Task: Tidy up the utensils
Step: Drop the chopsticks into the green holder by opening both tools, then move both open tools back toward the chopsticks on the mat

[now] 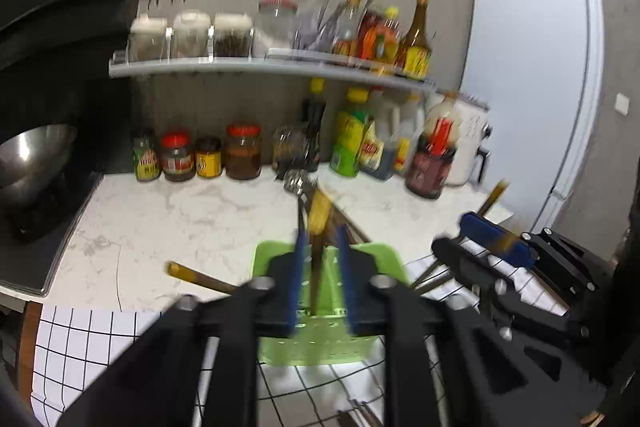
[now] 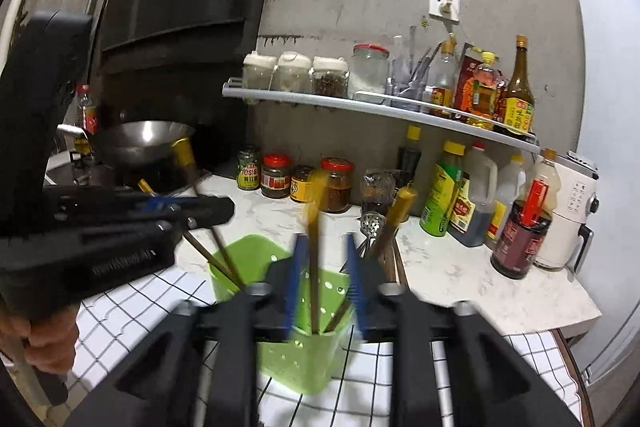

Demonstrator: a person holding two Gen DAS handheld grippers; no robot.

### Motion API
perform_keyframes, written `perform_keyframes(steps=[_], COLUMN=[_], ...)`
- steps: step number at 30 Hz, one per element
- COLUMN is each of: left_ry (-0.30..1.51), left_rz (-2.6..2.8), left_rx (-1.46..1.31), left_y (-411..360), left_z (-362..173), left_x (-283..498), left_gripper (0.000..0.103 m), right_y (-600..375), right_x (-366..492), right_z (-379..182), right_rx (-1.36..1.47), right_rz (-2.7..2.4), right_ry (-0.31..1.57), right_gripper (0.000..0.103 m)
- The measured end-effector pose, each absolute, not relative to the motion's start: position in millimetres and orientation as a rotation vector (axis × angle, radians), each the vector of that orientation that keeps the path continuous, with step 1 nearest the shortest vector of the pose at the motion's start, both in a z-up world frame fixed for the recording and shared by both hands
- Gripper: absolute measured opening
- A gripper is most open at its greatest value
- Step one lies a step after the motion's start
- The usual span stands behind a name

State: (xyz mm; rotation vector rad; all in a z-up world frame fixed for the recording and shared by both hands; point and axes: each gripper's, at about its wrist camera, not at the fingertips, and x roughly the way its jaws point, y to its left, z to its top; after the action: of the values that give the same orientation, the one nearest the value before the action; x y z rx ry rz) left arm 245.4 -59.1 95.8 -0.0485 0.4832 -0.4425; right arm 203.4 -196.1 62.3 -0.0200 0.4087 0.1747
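Note:
A green perforated utensil holder (image 1: 332,347) (image 2: 300,355) stands on a white grid cloth. Brown chopsticks with yellow tips stand in it. My left gripper (image 1: 320,247) is open, and a blurred chopstick (image 1: 318,259) stands between its blue fingers without touching them. My right gripper (image 2: 324,259) is open too, with a blurred chopstick (image 2: 314,251) in the gap between its fingers. A metal slotted spoon (image 2: 370,223) leans behind the holder. In the left wrist view, the right gripper (image 1: 480,247) shows at right. In the right wrist view, the left gripper (image 2: 192,211) shows at left.
Jars and sauce bottles (image 2: 332,183) line the back of the marble counter (image 1: 180,219). A shelf (image 2: 360,103) above carries spice jars. A steel wok (image 2: 144,139) sits on the stove at left. A white appliance (image 2: 572,211) and a fridge (image 1: 532,67) are at right.

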Motion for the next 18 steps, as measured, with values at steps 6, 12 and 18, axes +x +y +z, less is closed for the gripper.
perform_keyframes(steps=[6,12,18], left_ry=[0.405,0.604,0.864], left_rz=[-0.371,-0.287,-0.32], left_rx=[-0.027,0.019,0.021], left_y=[-38,-22,-28], left_z=[129,65,-22], left_x=[172,109,60], left_gripper=[0.044,0.047,0.047], right_y=[-225,-249,-247], right_x=[130,62,18], right_z=[83,36,-30], right_rx=[0.002,0.068,0.084], right_rz=[0.119,0.122,0.133], right_ry=[0.418,0.585,0.791], right_gripper=[0.046,0.047,0.047])
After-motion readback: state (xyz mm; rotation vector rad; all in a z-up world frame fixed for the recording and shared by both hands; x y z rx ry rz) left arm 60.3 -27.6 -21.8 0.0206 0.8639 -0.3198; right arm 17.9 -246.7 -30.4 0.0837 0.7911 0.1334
